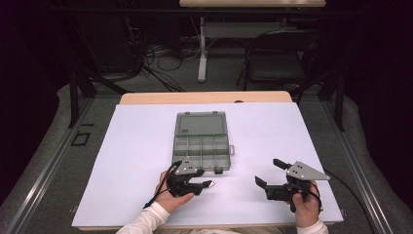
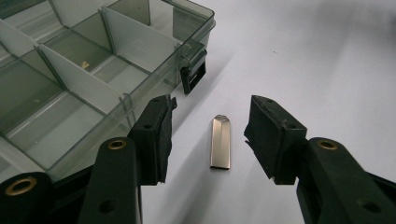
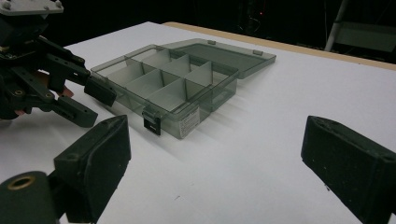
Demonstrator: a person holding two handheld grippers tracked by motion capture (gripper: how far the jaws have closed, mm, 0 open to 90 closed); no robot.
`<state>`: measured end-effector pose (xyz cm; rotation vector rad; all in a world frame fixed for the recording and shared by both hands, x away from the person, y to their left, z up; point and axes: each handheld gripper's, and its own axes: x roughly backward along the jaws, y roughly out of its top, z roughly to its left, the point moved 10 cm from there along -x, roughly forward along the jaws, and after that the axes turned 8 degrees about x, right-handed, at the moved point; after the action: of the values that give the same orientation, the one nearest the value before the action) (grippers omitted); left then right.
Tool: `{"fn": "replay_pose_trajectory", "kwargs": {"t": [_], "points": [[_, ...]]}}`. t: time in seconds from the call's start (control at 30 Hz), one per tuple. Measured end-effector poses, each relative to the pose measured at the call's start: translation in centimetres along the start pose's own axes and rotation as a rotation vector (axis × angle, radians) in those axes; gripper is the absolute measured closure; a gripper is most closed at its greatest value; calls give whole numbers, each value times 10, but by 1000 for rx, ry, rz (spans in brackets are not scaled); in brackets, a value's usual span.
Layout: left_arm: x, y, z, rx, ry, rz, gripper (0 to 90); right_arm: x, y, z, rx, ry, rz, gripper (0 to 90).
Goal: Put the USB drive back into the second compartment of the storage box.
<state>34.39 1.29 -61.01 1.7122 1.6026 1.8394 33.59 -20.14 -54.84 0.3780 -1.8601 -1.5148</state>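
Silver flat USB stick (image 2: 220, 142) lies between spread left gripper (image 2: 208, 135) fingers; right gripper (image 3: 215, 158) fingers spread

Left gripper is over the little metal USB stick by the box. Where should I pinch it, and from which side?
Pinch the USB stick across its two long edges, near mid-length, coming straight down from above. It lies flat on the white table, lengthwise between the open left gripper jaws, clear of the compartment box.

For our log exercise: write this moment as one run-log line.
left gripper: open, straddling metal USB stick | right gripper: open, empty | organizer box: lid open
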Motion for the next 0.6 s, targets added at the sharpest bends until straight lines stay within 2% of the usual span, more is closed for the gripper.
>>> {"fn": "replay_pose_trajectory", "kwargs": {"t": [0.23, 0.33, 0.57, 0.6], "points": [[-6, -4, -4, -2, 2, 19, 550, 0, -1, 0, -2, -1, 5, 81], [-9, -6, -5, -25, 17, 32, 577, 0, -1, -1, -4, -1, 6, 82], [-13, -8, -5, -34, 37, 44, 632, -1, -1, -1, -6, -3, 2, 83], [-14, -8, -5, -45, 43, 48, 642, -1, -1, -1, -6, -3, 3, 84]]}}
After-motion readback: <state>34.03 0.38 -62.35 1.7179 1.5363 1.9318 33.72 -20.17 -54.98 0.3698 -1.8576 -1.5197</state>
